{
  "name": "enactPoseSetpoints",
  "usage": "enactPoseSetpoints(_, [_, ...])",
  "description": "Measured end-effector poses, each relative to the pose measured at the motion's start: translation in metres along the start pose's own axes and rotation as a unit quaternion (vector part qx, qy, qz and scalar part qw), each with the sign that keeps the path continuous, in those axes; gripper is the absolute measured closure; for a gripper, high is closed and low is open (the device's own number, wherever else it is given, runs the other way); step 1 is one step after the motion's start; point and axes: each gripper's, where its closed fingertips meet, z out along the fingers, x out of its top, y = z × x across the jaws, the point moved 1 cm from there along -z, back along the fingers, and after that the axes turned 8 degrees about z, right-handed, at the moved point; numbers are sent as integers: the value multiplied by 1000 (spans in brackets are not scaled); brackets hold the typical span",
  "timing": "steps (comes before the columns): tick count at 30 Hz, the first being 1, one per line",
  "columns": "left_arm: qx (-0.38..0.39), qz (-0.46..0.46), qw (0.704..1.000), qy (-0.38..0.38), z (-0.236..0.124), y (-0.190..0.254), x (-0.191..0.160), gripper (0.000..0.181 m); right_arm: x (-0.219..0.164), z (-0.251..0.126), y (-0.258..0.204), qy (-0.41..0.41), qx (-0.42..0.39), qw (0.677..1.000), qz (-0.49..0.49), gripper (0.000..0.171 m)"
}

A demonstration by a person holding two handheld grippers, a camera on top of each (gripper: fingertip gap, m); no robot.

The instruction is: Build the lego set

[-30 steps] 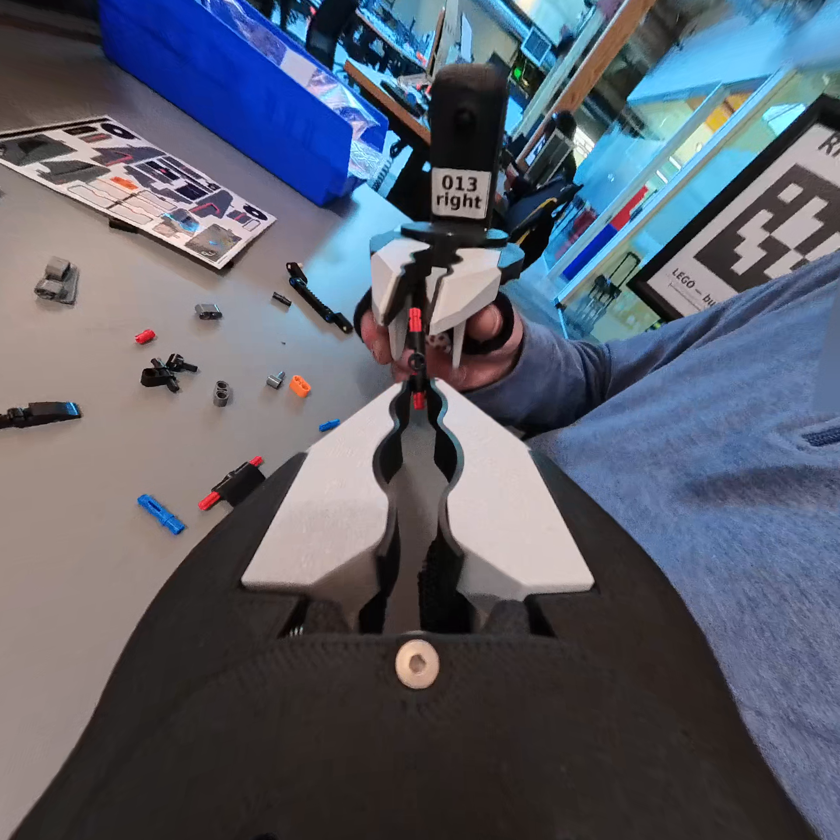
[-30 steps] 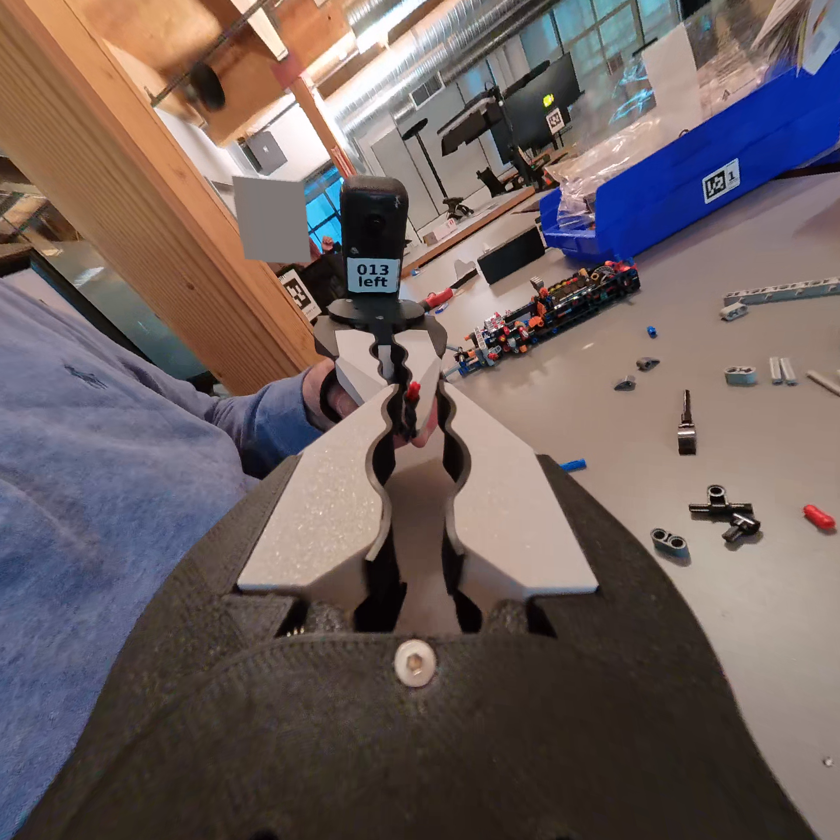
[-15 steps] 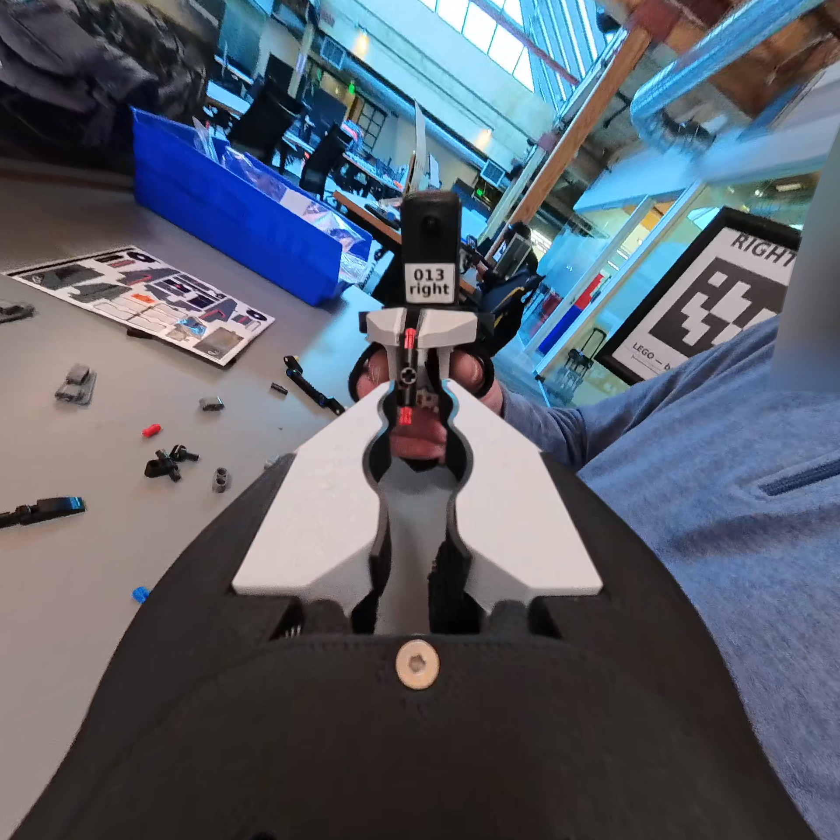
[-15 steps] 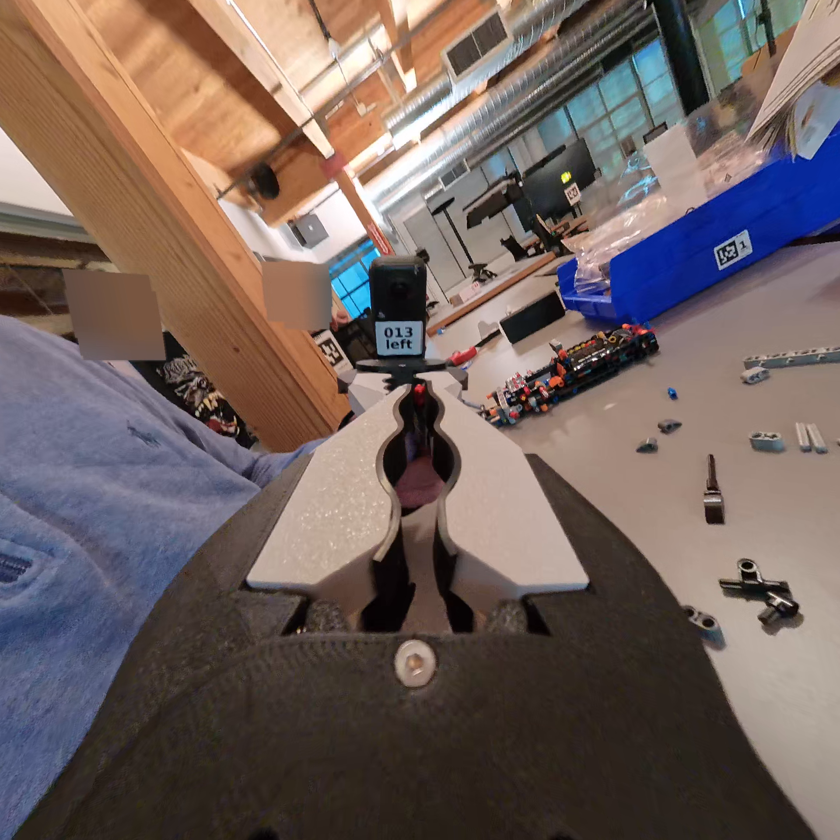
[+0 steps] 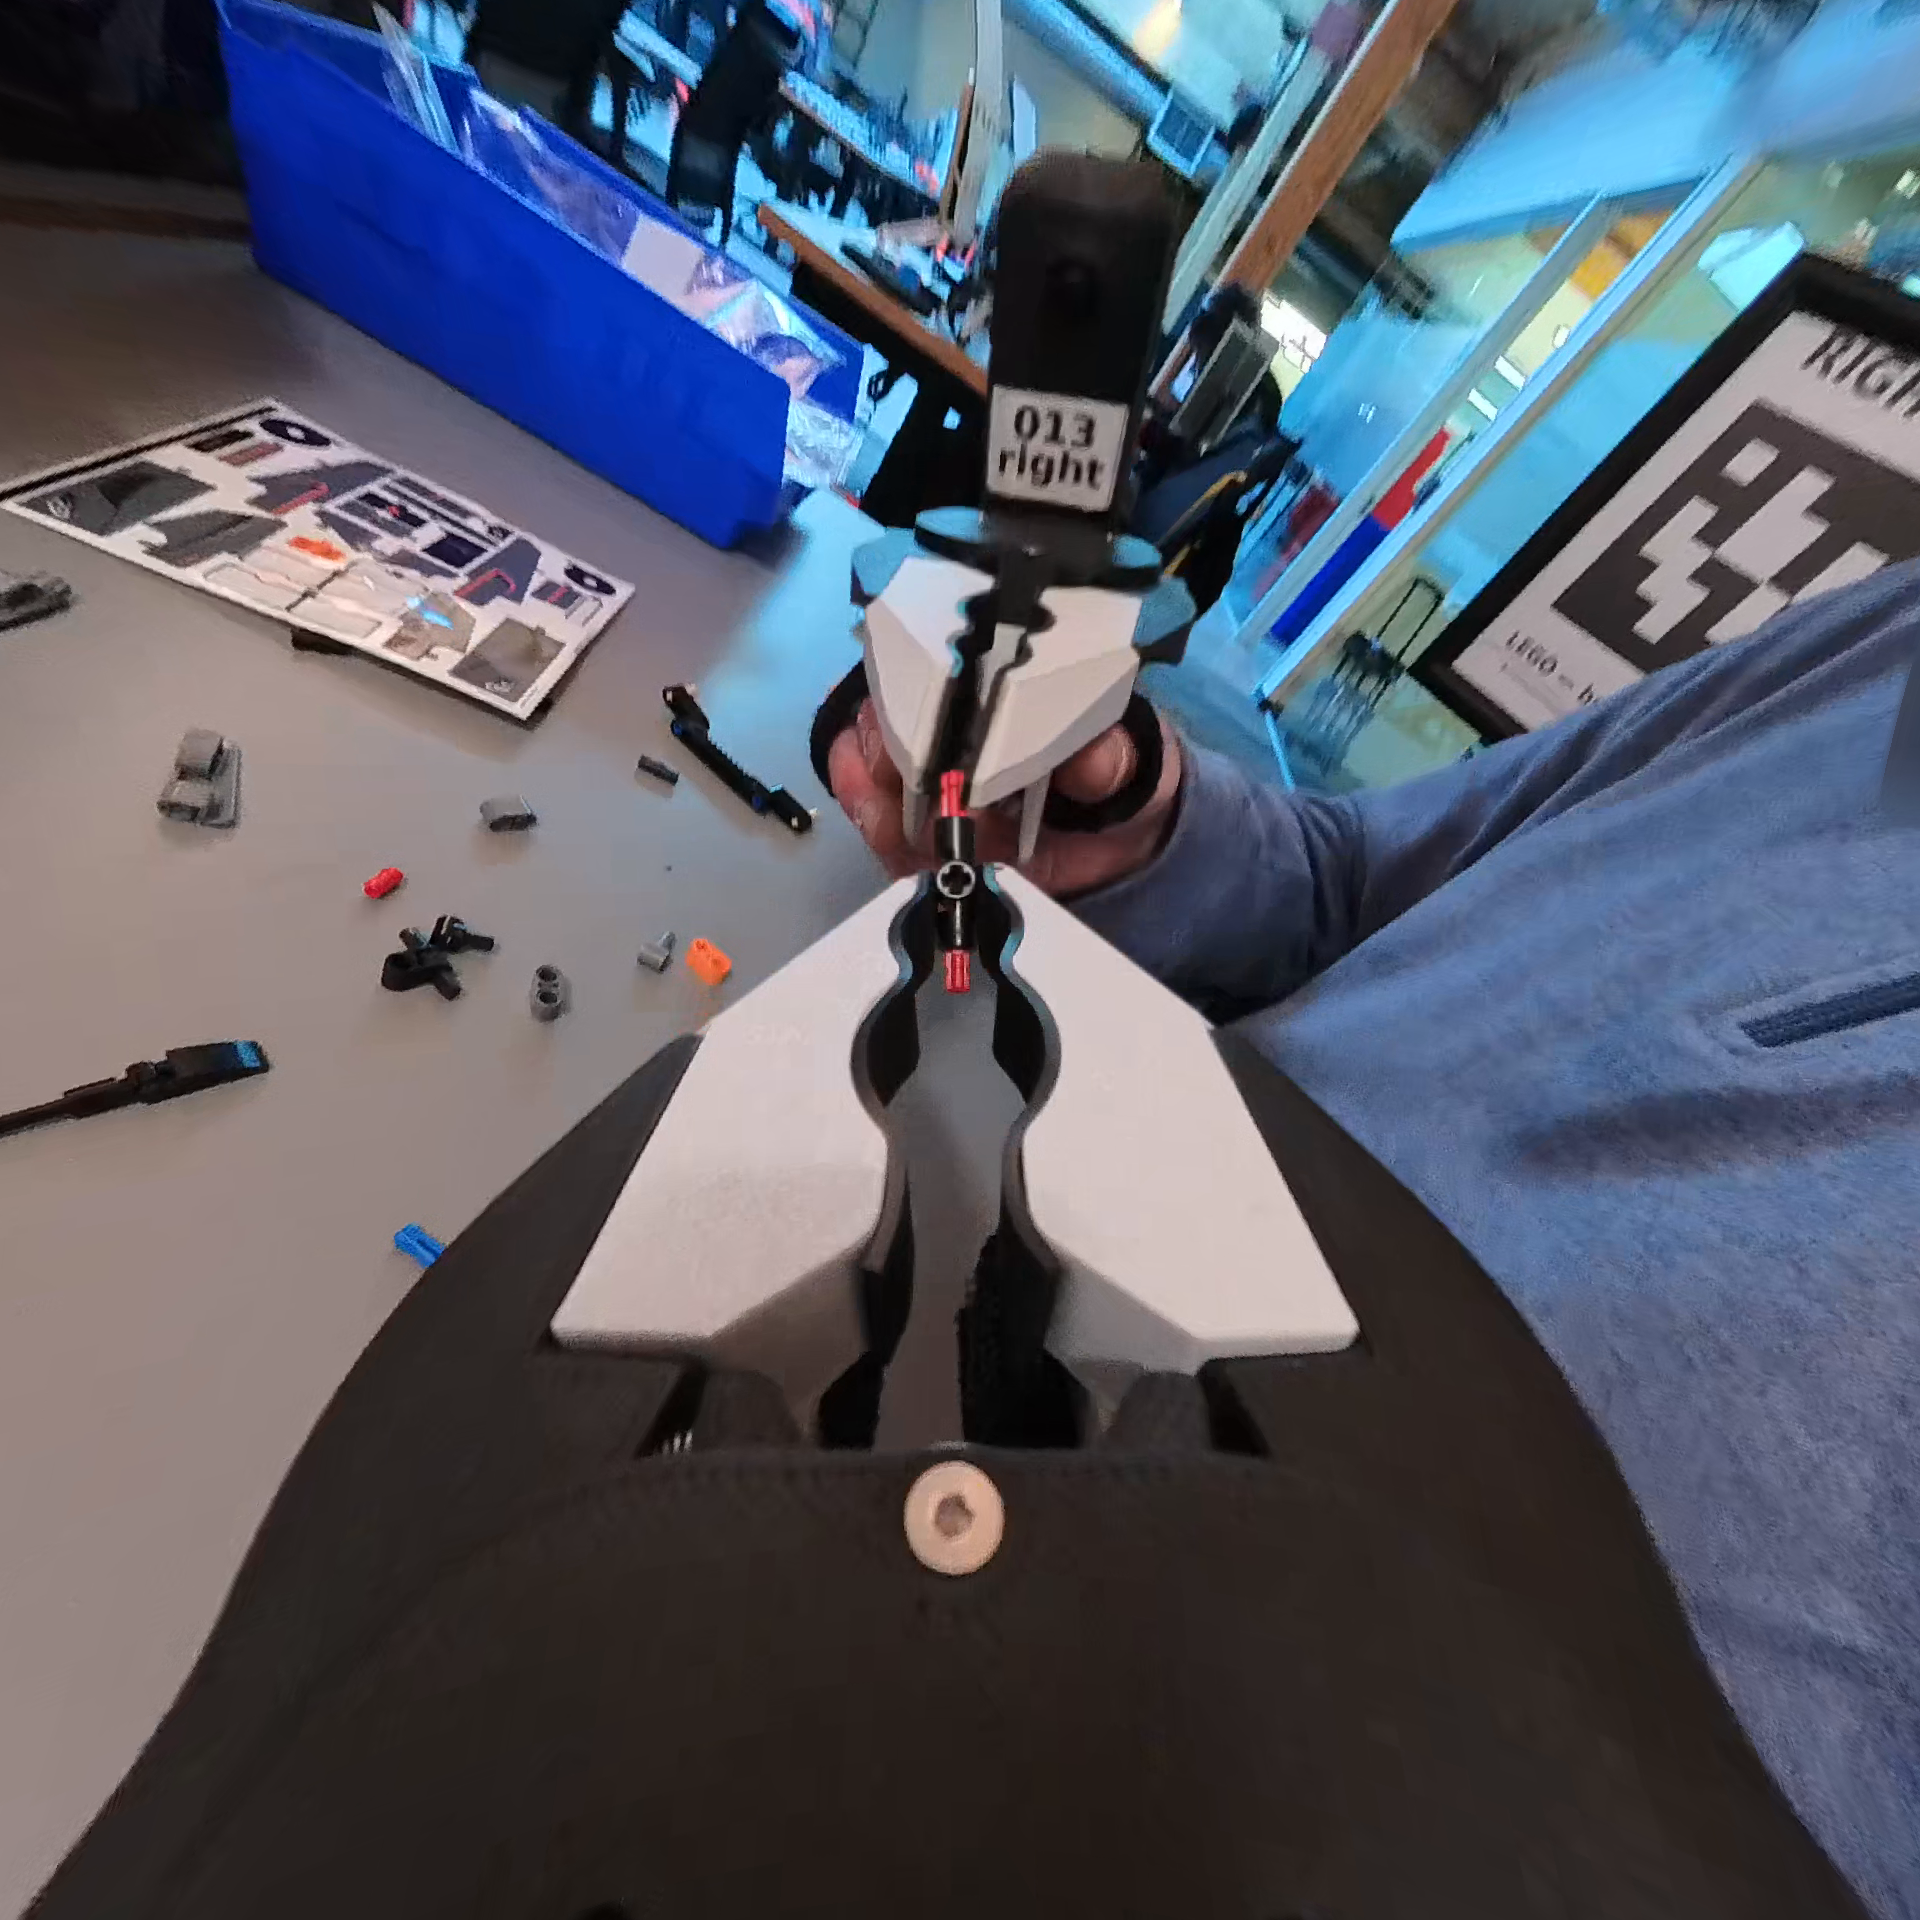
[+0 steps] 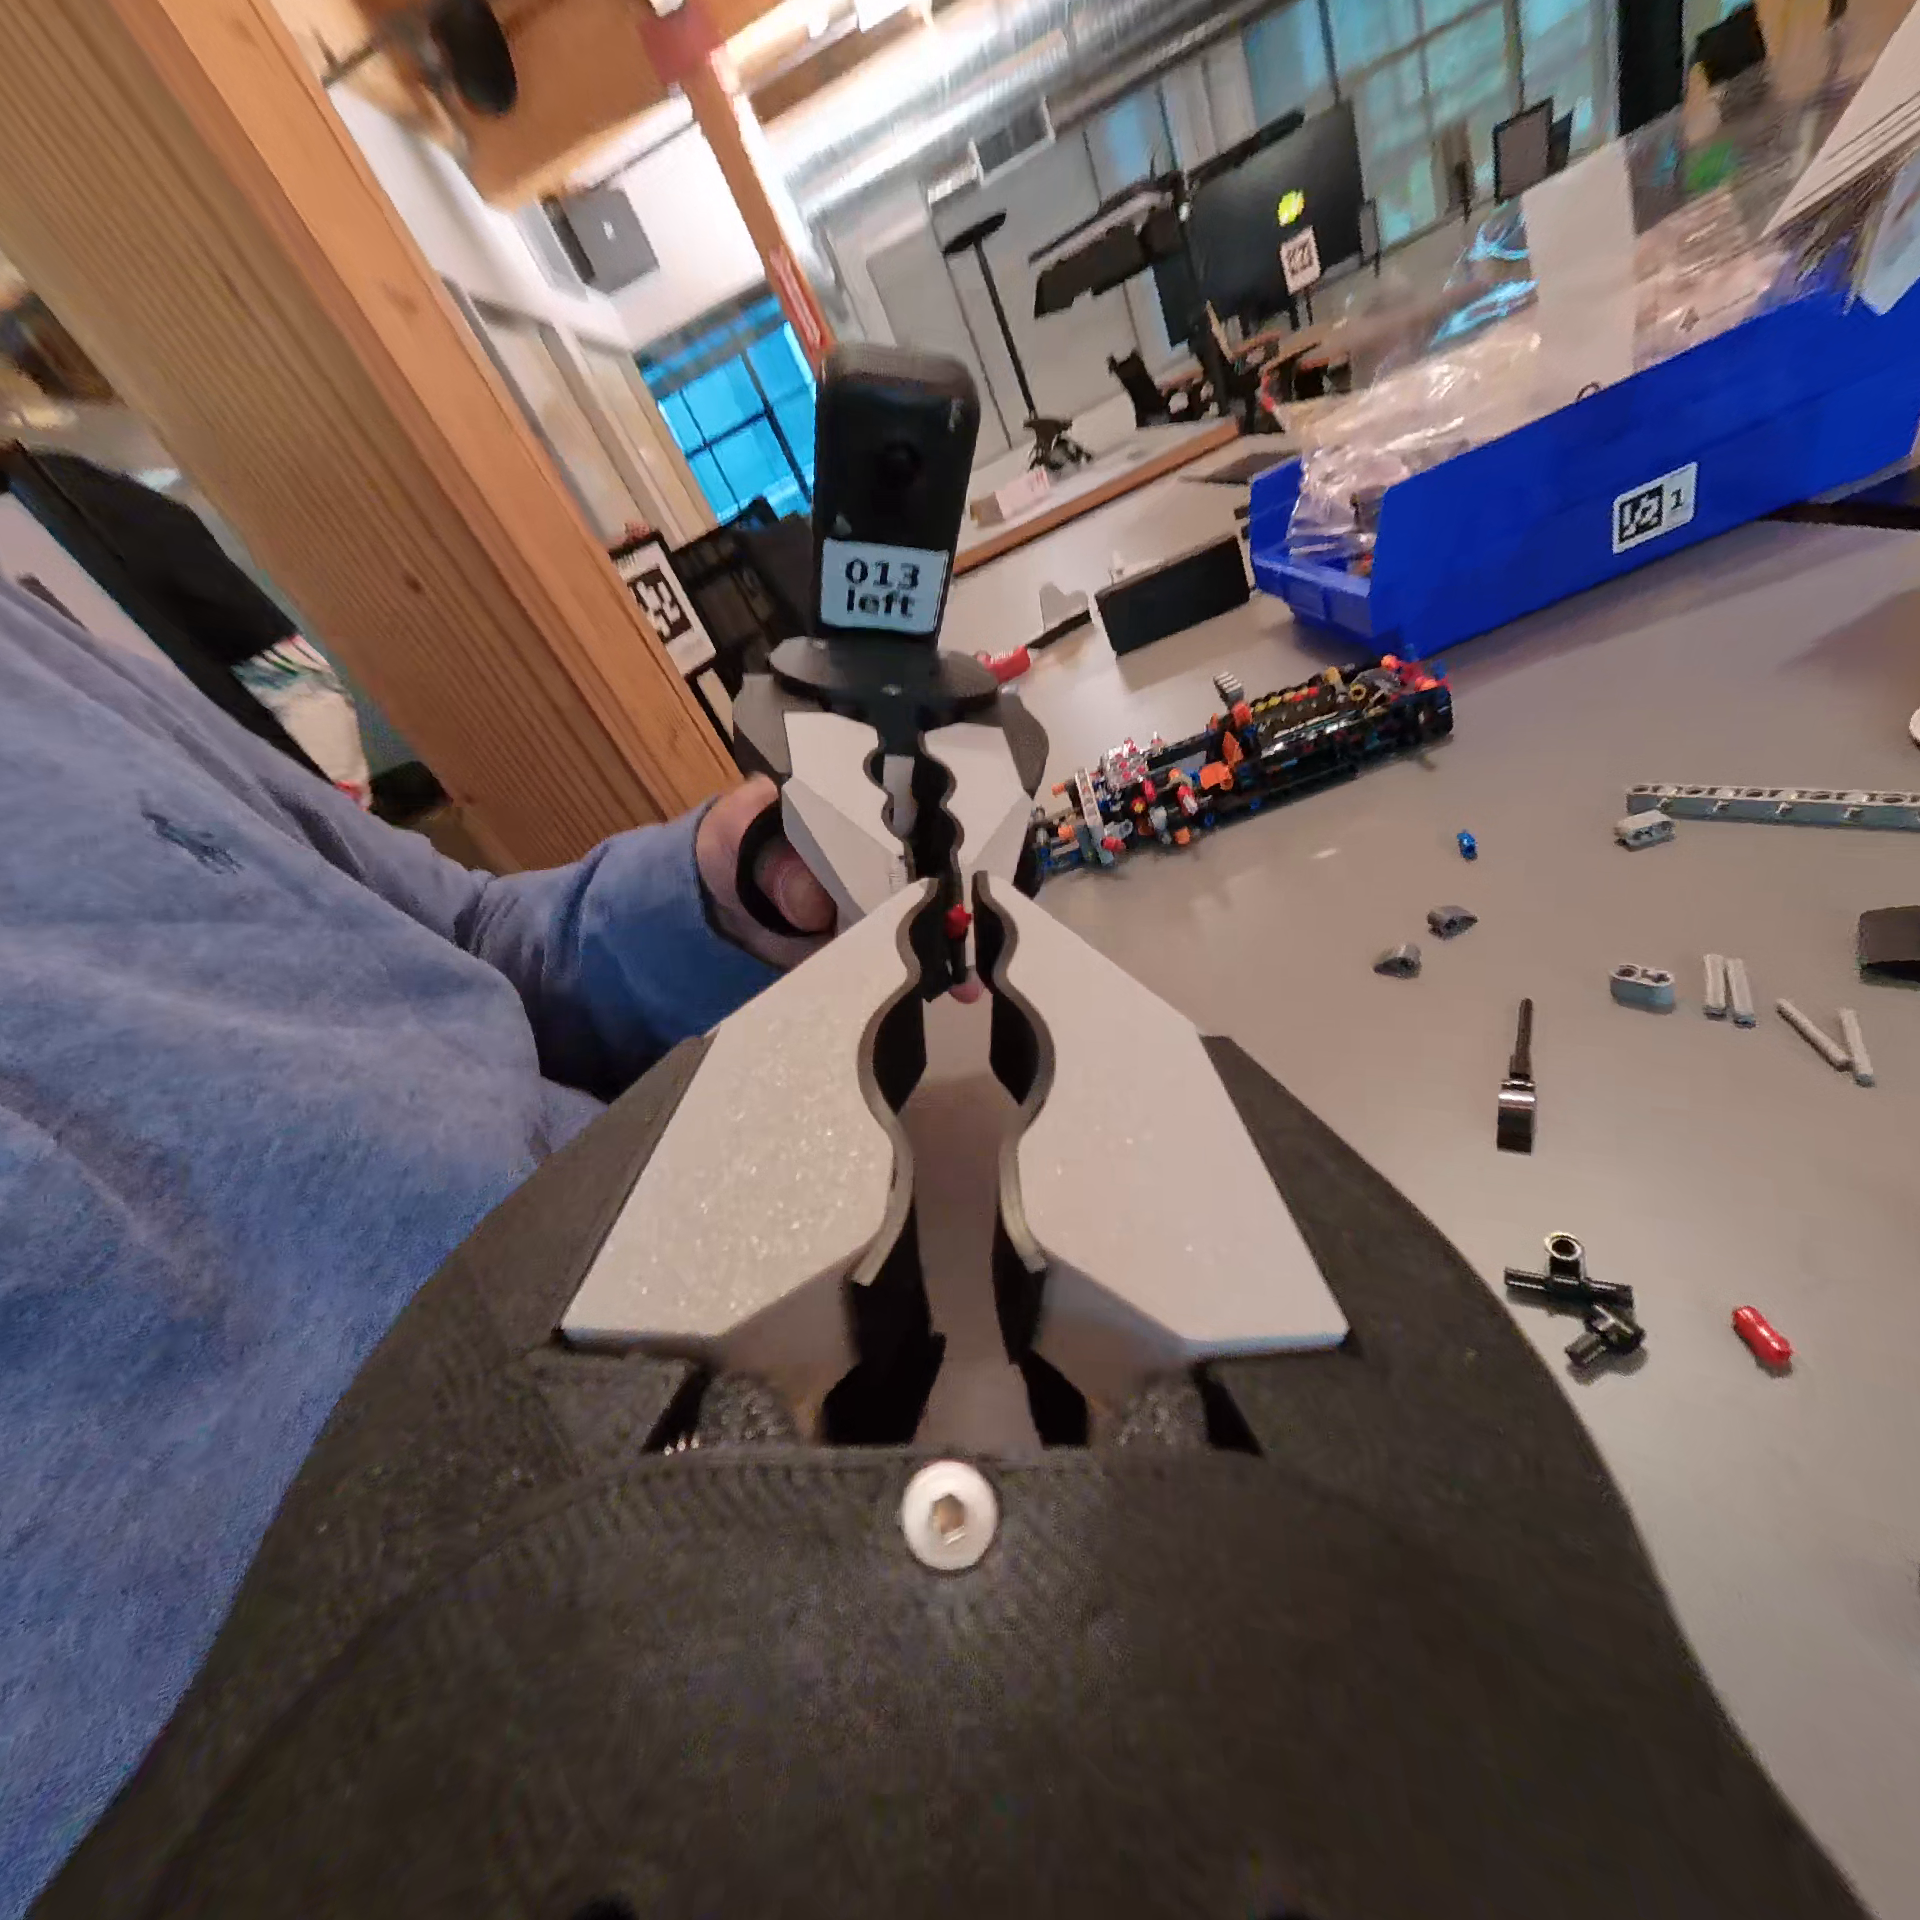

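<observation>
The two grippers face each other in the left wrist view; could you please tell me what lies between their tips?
In the left wrist view, a small black piece with red ends spans from the left gripper to the right gripper.

left tool (image 5: 954, 914) clamped, right tool (image 6: 958, 914) clamped, facing

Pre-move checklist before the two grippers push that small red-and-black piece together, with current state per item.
1. Left gripper shut on the red-and-black piece: ok.
2. Right gripper gripping the same piece's upper end: ok, fingertips closed on it.
3. Grippers facing each other, tips aligned: ok.
4. Piece held above the table, away from loose parts: ok.
5. Pins fully seated in the piece: cannot tell, too small.
6. Partly built model out of the way: ok, far side of the table.
</observation>
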Motion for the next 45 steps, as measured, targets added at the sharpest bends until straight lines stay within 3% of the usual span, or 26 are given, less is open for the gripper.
enactPoseSetpoints(5, [-3,9,1000,-22,1,-1,-2,176,0,-1,0,-7,10,1000,9,171])
enactPoseSetpoints(13, [0,-3,998,63,-1,-4,15,173,15,-8,5,81,36,993,72,171])
enactPoseSetpoints(19, [8,-5,996,92,1,-6,18,174,16,-7,7,93,43,991,83,171])
enactPoseSetpoints(22, [26,-3,997,72,1,-12,11,174,16,-9,3,82,35,994,58,171])
enactPoseSetpoints(26, [14,-24,996,89,-1,-12,13,175,6,-12,8,14,-50,996,-71,164])
enactPoseSetpoints(30, [-8,-40,994,99,0,-8,15,175,3,-13,5,-38,-81,985,-148,161])
enactPoseSetpoints(34, [-17,-41,994,98,2,-5,16,175,-3,-8,2,-76,-76,981,-164,166])
enactPoseSetpoints(38, [-20,-36,994,99,2,-3,16,174,-2,-9,-1,-70,-61,985,-147,167])
enactPoseSetpoints(45, [-7,-11,992,125,0,-2,18,165,4,-15,2,-11,5,1000,2,168])
